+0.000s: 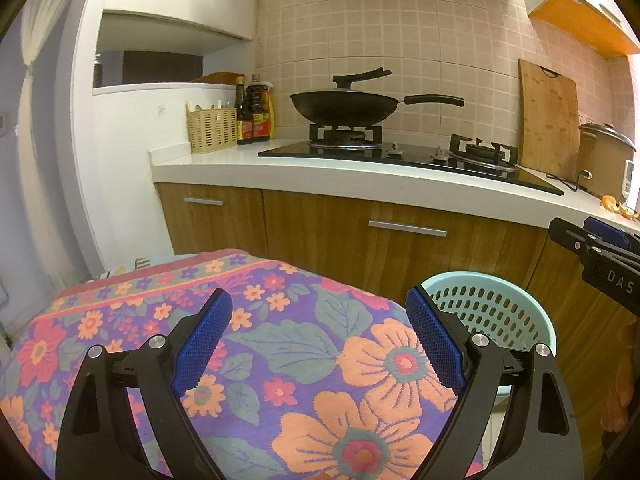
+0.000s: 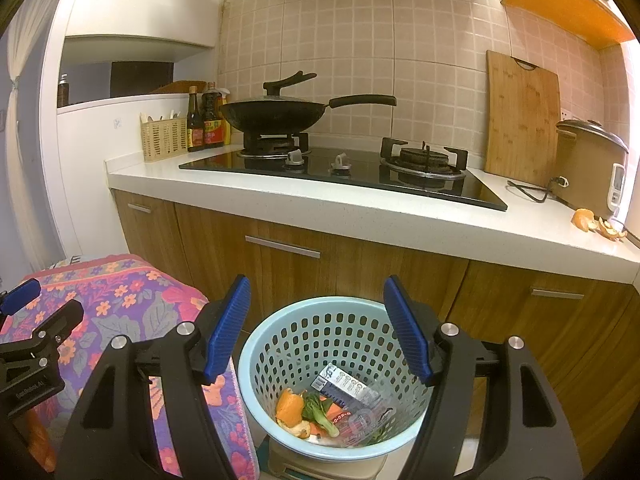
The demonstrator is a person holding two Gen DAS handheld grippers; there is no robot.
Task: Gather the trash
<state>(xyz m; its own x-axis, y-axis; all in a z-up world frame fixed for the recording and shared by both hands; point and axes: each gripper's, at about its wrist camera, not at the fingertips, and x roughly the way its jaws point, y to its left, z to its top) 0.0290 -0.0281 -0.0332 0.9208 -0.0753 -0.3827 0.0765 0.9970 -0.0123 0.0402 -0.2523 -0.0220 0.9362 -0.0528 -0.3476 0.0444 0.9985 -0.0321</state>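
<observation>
A pale blue perforated waste basket (image 2: 280,344) stands on the floor before the cabinets. Inside it lie orange peel (image 2: 291,404), a green vegetable scrap (image 2: 318,408) and a crumpled printed wrapper (image 2: 346,390). My right gripper (image 2: 318,328) hangs open above the basket with nothing between its blue pads. More orange peel (image 2: 598,222) lies on the white counter at the far right, in front of the rice cooker. My left gripper (image 1: 320,340) is open and empty over a floral cloth (image 1: 280,340), with the basket (image 1: 480,304) just to its right. The right gripper's tip (image 1: 592,244) shows at that view's right edge.
A white counter (image 2: 360,208) carries a black gas hob (image 2: 340,176) with a wok (image 2: 276,114), sauce bottles (image 2: 204,120), a utensil basket (image 2: 162,140), a leaning cutting board (image 2: 520,120) and a rice cooker (image 2: 588,164). Wooden cabinet doors (image 2: 280,264) run below.
</observation>
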